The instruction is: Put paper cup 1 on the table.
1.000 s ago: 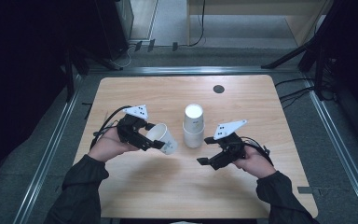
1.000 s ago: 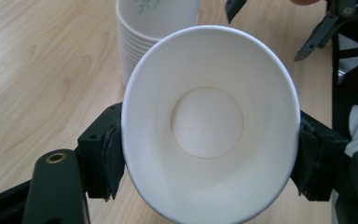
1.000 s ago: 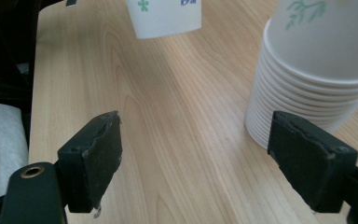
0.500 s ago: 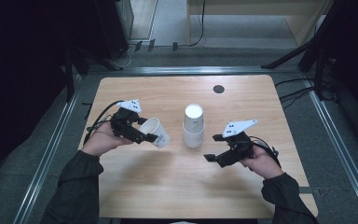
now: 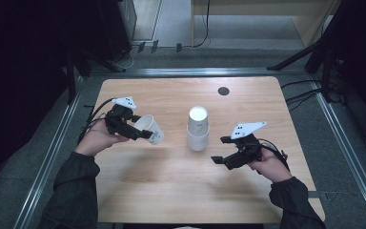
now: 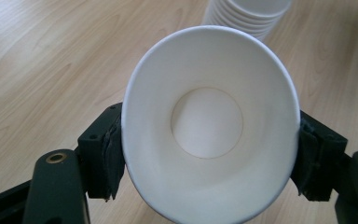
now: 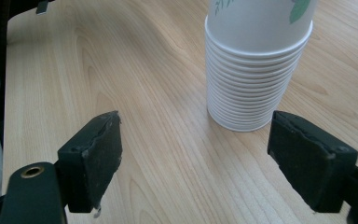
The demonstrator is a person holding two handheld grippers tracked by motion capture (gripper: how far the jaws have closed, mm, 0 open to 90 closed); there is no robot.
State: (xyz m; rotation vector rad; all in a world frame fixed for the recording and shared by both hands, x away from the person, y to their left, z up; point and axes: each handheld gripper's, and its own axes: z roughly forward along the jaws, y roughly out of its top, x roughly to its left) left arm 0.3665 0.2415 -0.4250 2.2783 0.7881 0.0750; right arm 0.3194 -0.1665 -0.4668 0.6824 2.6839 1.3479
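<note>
While the left gripper (image 5: 145, 135) clamps the single white paper cup (image 5: 150, 129), keep pressure light; the right gripper (image 5: 222, 150) stands released beside the white cup stack (image 5: 198, 129).

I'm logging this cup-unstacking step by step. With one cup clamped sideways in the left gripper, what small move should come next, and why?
Probably turn the paper cup upright and lower it onto bare table: the left gripper holds it on its side, in the air, apart from the cup stack.
</note>
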